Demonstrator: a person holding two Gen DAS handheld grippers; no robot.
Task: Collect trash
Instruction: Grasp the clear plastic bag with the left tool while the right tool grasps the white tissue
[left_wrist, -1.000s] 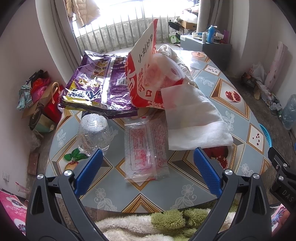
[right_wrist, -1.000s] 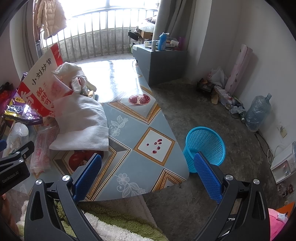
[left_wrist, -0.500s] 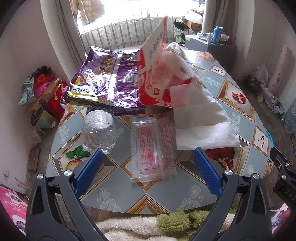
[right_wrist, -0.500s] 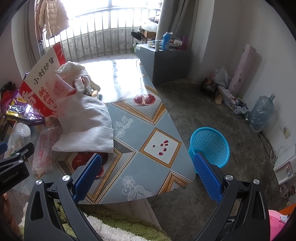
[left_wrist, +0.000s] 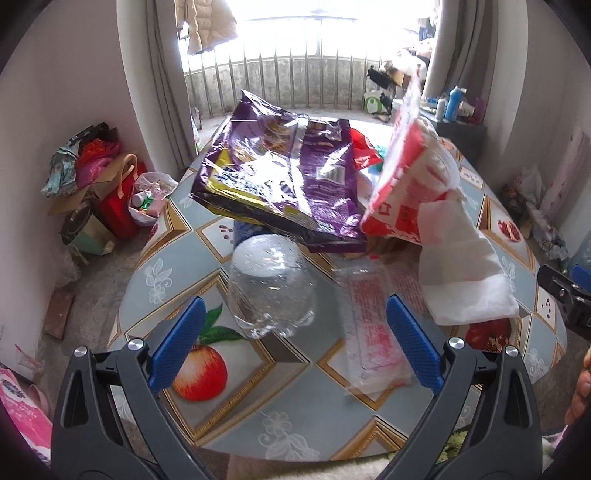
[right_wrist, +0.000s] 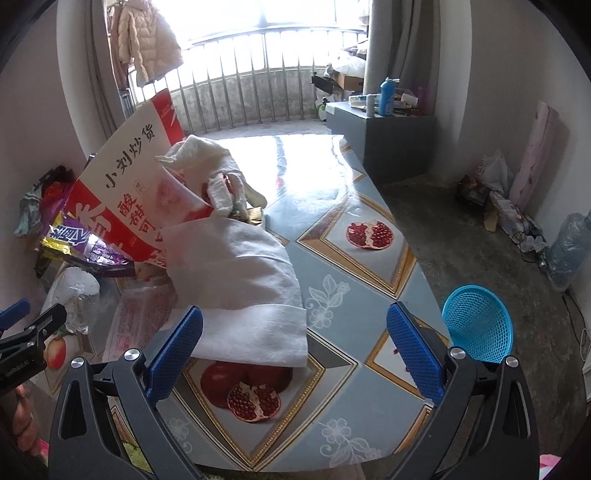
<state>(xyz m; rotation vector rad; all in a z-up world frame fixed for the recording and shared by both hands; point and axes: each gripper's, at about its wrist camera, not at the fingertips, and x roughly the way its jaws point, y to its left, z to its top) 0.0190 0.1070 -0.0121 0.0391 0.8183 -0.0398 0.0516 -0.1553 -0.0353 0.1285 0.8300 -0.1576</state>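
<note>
Trash lies on the patterned table (left_wrist: 295, 413): a clear plastic bottle (left_wrist: 271, 286), a clear wrapper with red print (left_wrist: 369, 328), a white tissue sheet (left_wrist: 465, 273), a purple snack bag (left_wrist: 291, 177) and a red-and-white paper bag (left_wrist: 399, 173). My left gripper (left_wrist: 293, 341) is open, its blue pads either side of the bottle's near end and the wrapper, not touching. My right gripper (right_wrist: 295, 349) is open above the table (right_wrist: 343, 280), with the tissue sheet (right_wrist: 243, 284) near its left pad. A blue mesh basket (right_wrist: 478, 323) stands on the floor to the right.
Bags and a red tote (left_wrist: 122, 199) are piled on the floor left of the table. A grey cabinet (right_wrist: 384, 140) with bottles stands at the far right, and a large water jug (right_wrist: 569, 251) sits by the right wall. A balcony railing (right_wrist: 258, 99) is behind.
The left gripper has swung left and closer, so the clear bottle now sits between its pads. The right gripper has shifted left over the table toward the tissue.
</note>
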